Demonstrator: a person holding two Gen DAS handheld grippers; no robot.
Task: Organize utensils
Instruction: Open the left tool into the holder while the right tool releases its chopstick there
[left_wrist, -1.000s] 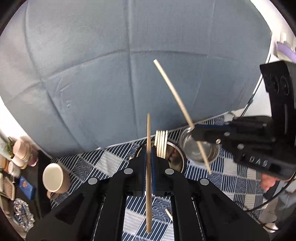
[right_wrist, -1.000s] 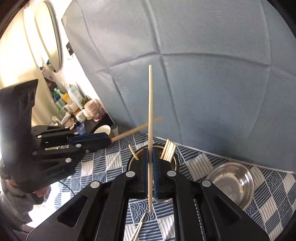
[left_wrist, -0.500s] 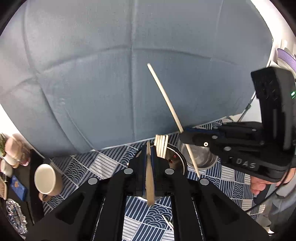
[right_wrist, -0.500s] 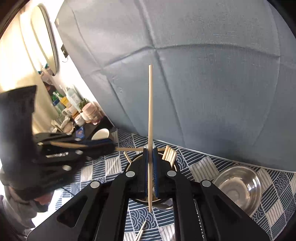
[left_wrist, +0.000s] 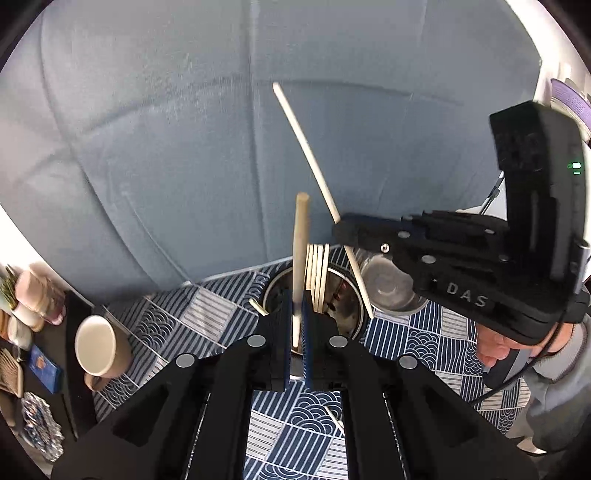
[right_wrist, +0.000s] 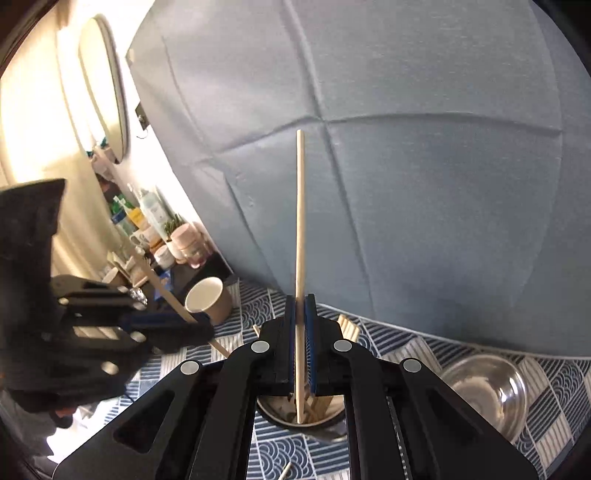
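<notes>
The left gripper (left_wrist: 295, 343) is clamped on one wooden chopstick (left_wrist: 300, 258) directly above the steel utensil cup (left_wrist: 349, 291), which already stands several chopsticks upright. The right gripper (right_wrist: 300, 347) pinches a second chopstick (right_wrist: 300, 236), its lower tip inside the same cup's mouth; a steel bowl (right_wrist: 491, 391) sits just beside the cup on the blue patterned cloth (left_wrist: 207, 314)
</notes>
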